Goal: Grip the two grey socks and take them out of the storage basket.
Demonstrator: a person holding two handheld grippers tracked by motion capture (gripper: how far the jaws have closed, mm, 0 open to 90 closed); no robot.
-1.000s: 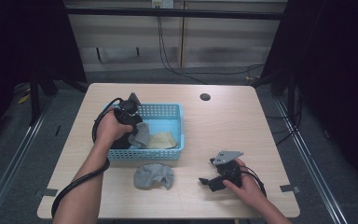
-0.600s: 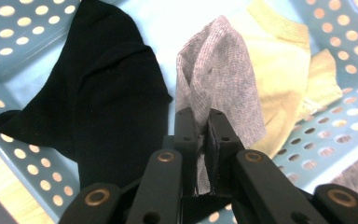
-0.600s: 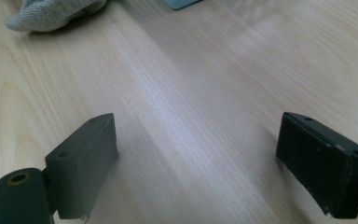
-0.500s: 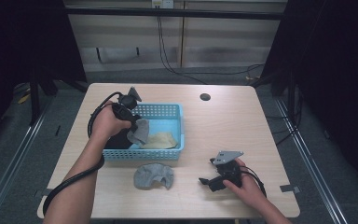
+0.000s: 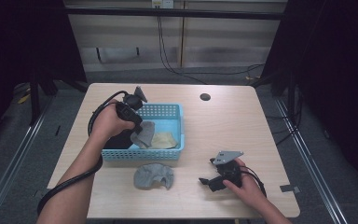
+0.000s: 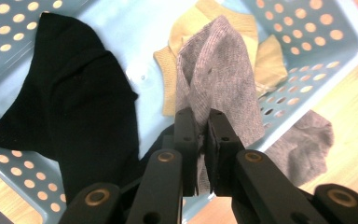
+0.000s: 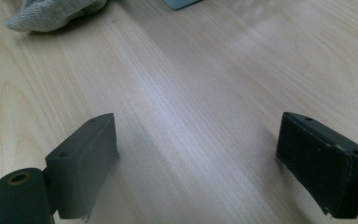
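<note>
Light wood table [image 5: 223,126], dark room behind it, cables on the back wall. No readable labels or writing anywhere. Landmark: blue perforated basket [image 5: 170,112]. Nearest the person, right gripper [image 5: 213,179] sits low on the table, right of and nearer than the basket, jaws spread wide, holding nothing. Loose grey sock [image 5: 154,176] lies just in front of the basket. Left gripper [image 6: 202,122] over the basket, jaws clamped on a second grey sock [image 6: 219,70]. In the basket: black sock [image 6: 74,107], yellow sock [image 6: 261,60].
</note>
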